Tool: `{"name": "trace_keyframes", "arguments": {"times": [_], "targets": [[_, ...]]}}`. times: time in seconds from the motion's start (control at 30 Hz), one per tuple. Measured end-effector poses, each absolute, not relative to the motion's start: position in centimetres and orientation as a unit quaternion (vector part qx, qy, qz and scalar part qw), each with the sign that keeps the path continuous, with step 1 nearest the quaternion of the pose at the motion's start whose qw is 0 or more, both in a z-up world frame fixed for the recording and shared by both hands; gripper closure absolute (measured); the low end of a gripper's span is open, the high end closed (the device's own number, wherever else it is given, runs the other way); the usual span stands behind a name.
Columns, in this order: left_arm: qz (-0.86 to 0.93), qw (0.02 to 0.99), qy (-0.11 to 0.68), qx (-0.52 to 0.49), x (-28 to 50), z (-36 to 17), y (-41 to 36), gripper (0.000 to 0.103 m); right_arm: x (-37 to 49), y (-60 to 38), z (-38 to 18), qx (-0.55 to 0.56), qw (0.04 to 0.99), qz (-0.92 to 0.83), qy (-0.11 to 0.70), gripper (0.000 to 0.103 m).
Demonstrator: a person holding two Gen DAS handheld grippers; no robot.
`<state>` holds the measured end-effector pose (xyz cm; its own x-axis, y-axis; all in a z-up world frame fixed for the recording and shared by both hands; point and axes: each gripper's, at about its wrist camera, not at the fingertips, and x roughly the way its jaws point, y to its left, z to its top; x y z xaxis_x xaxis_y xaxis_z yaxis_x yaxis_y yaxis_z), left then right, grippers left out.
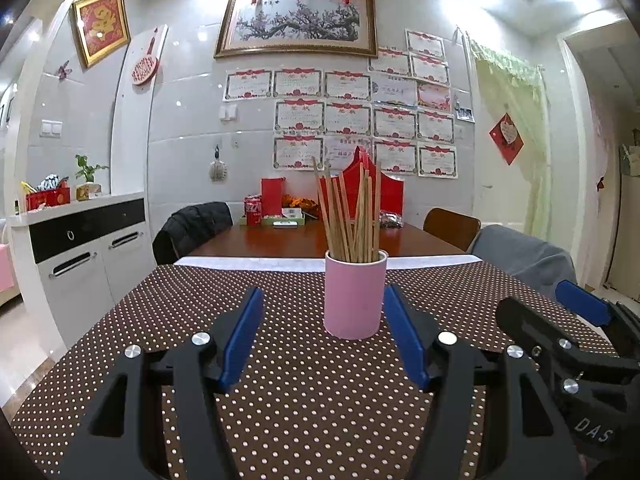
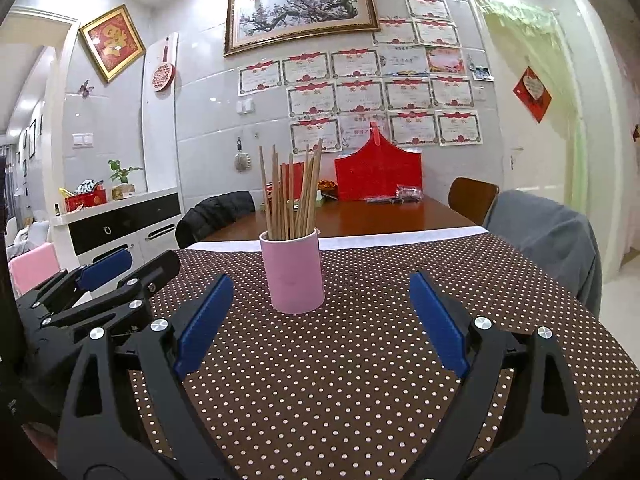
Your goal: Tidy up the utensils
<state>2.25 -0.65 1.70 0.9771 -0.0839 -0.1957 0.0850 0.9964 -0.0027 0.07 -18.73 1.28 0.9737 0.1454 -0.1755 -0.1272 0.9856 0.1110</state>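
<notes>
A pink cup is seen standing upright on the dotted cloth, with a bundle of chopsticks held upright inside it, fanned slightly apart at the tops. In the left wrist view the left gripper is held wide open with nothing between its blue pads; the cup is placed at 12 o'clock, just past the fingertips and nearer the right-hand pad. The right gripper is glimpsed at 3 o'clock. In the right wrist view the right gripper is likewise spread wide and nothing is gripped; the cup is found at 11 o'clock, beyond the tips. The left gripper is seen at 9 o'clock, just beside.
</notes>
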Motion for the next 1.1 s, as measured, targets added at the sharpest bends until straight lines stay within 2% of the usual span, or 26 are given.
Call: {"name": "trace_keyframes", "arguments": {"times": [0.4, 1.1], "targets": [[-0.023, 0.997, 0.08, 0.003, 2.5, 0.9, -0.7, 0.04, 0.7, -18.6, 0.5, 0.046, 0.992, 0.069, 0.094, 0.015], [-0.016, 0.995, 0.097, 0.007, 3.1, 0.7, -0.7, 0.04, 1.4, -18.6, 0.4, 0.042, 0.991, 0.061, 0.112, 0.015]]}}
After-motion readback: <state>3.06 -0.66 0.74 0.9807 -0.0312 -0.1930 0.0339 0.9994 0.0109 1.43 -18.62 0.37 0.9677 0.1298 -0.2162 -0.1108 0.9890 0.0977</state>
